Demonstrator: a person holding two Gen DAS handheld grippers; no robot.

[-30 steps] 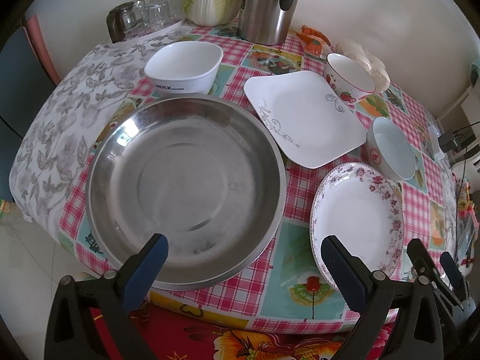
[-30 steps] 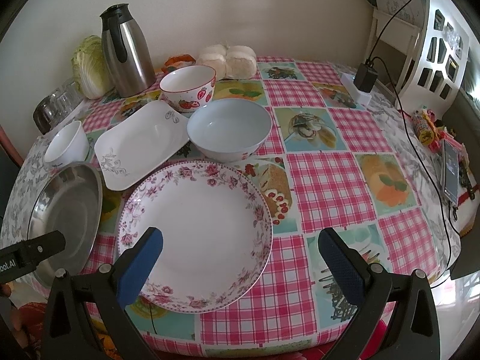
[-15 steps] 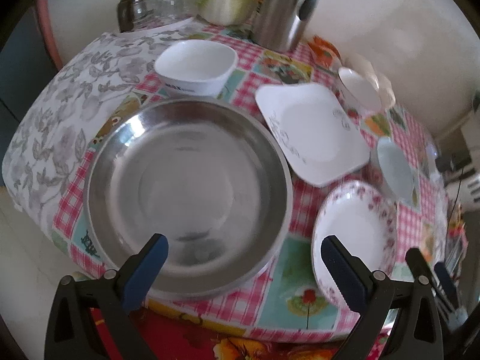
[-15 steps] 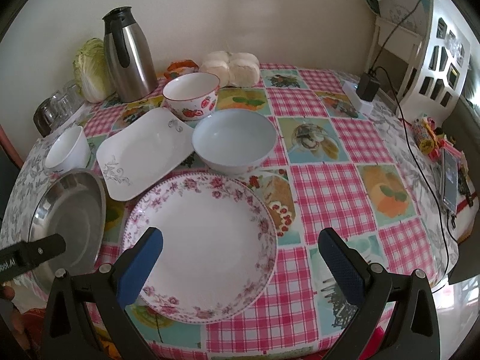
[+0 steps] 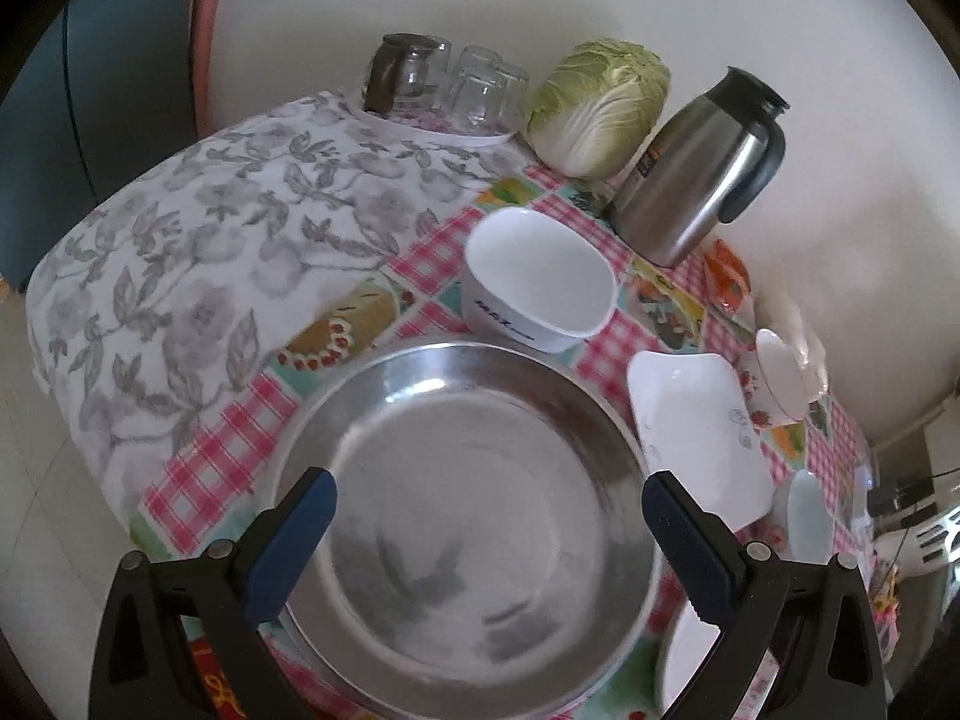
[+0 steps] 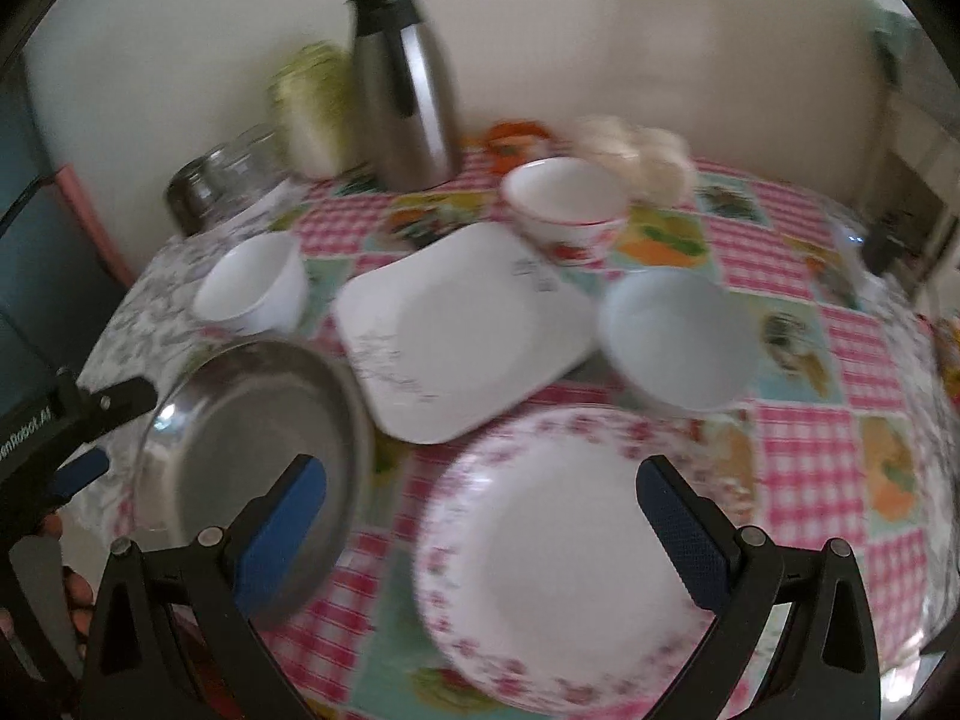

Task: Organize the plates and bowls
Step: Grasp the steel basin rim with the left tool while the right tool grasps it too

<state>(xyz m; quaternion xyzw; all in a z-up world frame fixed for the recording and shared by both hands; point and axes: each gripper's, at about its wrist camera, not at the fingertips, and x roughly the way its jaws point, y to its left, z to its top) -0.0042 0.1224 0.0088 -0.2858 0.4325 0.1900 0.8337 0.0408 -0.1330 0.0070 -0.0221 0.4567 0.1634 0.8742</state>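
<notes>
A large steel dish (image 5: 474,528) (image 6: 240,438) lies at the table's near left edge. My left gripper (image 5: 486,534) hangs open over it, empty. Behind the dish stands a small white bowl (image 5: 537,279) (image 6: 252,285). A white square plate (image 5: 699,438) (image 6: 462,324) lies in the middle. Beyond it are a strawberry bowl (image 5: 780,378) (image 6: 564,207) and a pale blue bowl (image 5: 807,516) (image 6: 681,336). My right gripper (image 6: 480,519) is open and empty above the near left part of a floral round plate (image 6: 570,558).
At the back stand a steel thermos jug (image 5: 696,168) (image 6: 405,90), a cabbage (image 5: 600,105) (image 6: 315,108) and upturned glasses (image 5: 456,81) (image 6: 225,174). Pale buns (image 6: 636,147) sit at the back right. The table edge (image 5: 96,432) drops off on the left. A charger and cables (image 6: 888,246) lie far right.
Both cameras swung left. The left gripper moved in lower over the steel dish. The right gripper moved closer to the floral plate. Neither gripper took hold of anything.
</notes>
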